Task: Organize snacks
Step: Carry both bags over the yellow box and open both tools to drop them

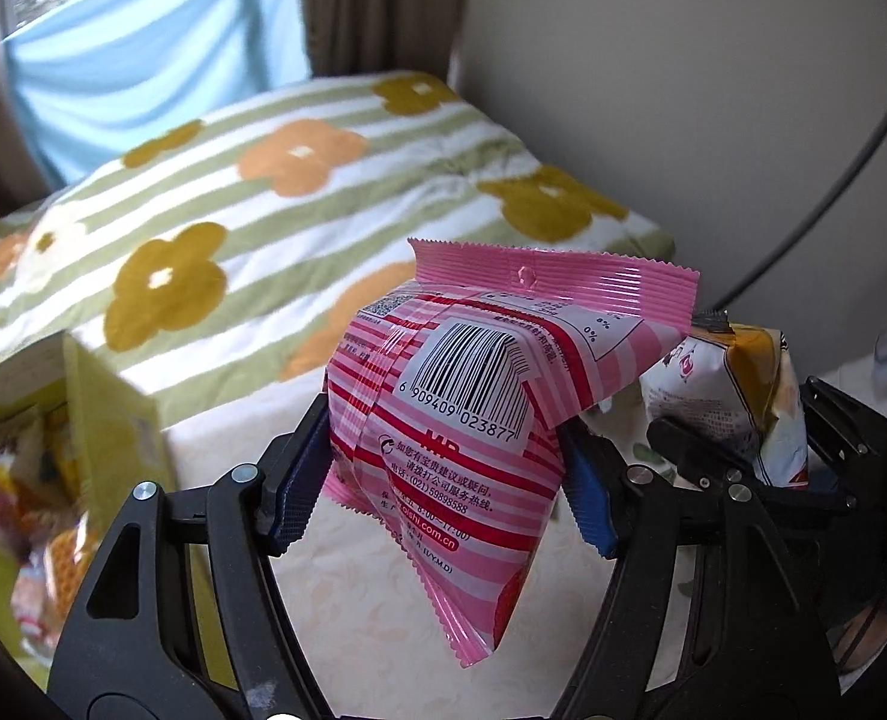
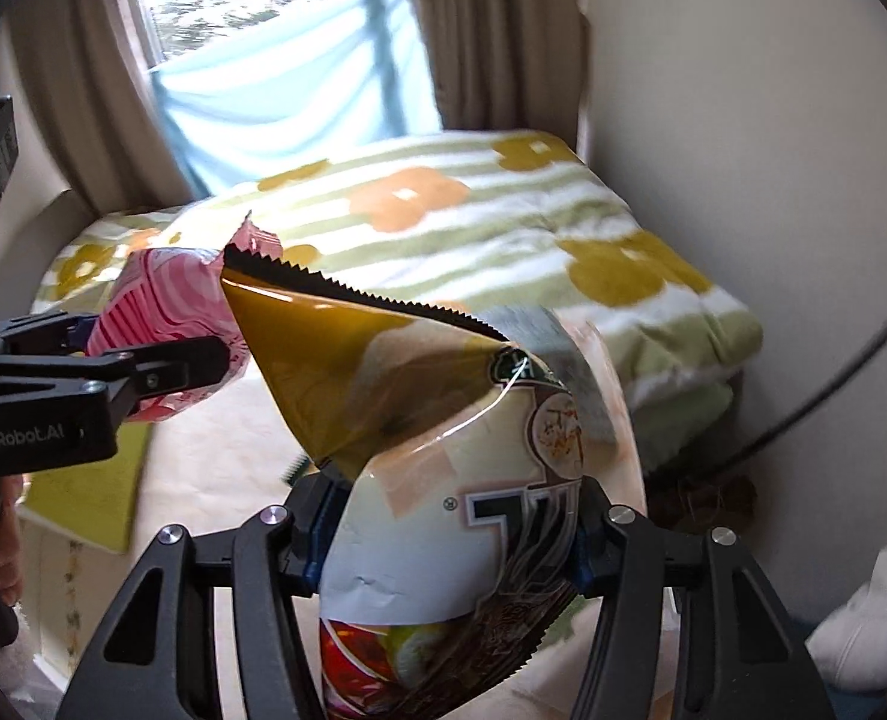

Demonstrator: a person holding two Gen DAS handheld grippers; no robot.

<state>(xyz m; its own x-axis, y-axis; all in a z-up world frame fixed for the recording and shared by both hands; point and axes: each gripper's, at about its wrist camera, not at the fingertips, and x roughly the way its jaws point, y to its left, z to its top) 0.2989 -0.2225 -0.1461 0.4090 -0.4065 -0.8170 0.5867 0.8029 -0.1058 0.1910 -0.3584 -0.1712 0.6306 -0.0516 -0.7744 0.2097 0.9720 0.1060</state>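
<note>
left gripper (image 1: 443,480) clenching pink snack bag (image 1: 443,420), right gripper (image 2: 449,546) clenching gold-and-cream snack bag (image 2: 473,480), both being carried above table; yellow box (image 1: 107,414) at left already holding packets; these two awaiting placement

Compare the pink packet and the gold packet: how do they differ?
The pink packet is striped and shows its barcode; the gold packet is glossy with a black serrated edge. The left gripper holds pink, the right gripper gold. Both are sealed, clamped mid-body, off the table.
</note>
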